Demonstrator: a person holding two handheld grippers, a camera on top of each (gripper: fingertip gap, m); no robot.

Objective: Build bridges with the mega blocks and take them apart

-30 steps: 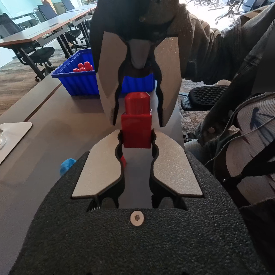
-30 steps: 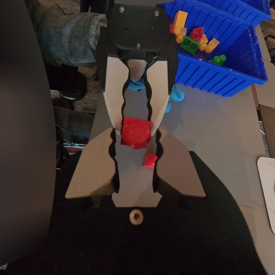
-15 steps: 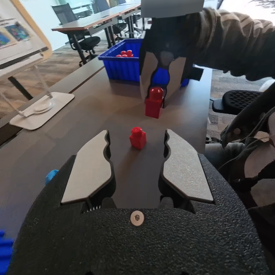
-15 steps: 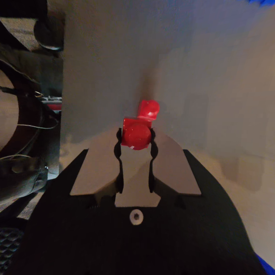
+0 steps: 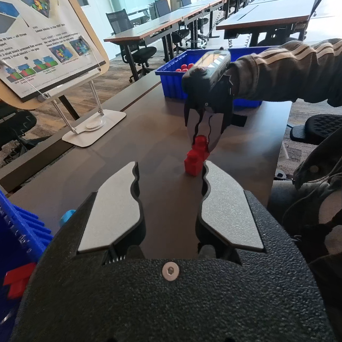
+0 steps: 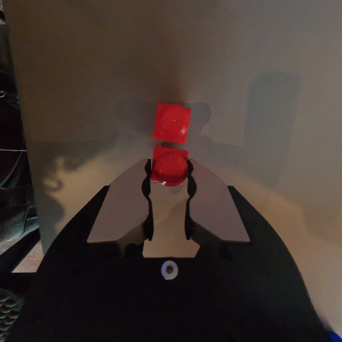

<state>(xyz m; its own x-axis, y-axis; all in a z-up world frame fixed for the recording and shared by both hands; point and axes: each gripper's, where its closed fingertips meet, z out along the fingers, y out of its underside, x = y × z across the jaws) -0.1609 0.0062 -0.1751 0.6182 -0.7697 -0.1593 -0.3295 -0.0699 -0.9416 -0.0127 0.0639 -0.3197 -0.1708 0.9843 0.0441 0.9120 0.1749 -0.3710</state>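
Observation:
My right gripper (image 6: 169,161) is shut on a red one-stud block (image 6: 169,168) and points straight down at the dark table (image 6: 240,92). A second red one-stud block (image 6: 172,123) stands upright on the table just beyond it, with a narrow gap between them. In the left wrist view the right gripper (image 5: 201,146) holds its block (image 5: 200,141) low, close behind the loose red block (image 5: 193,163). I cannot tell whether the held block touches the table. My left gripper (image 5: 170,163) is open and empty, back from both blocks.
A blue bin (image 5: 172,83) with red blocks stands at the far end of the table. Another blue bin (image 5: 18,231) with a red block (image 5: 16,283) is at my near left. An instruction board on a white stand (image 5: 92,129) is on the left. A person's sleeve (image 5: 286,74) reaches in from the right. One gripper's finger ends stand about 20 cm off the other's.
My left gripper let go of the red block, opened and pulled back. My right gripper closed on that block and brought it down beside the loose red block.

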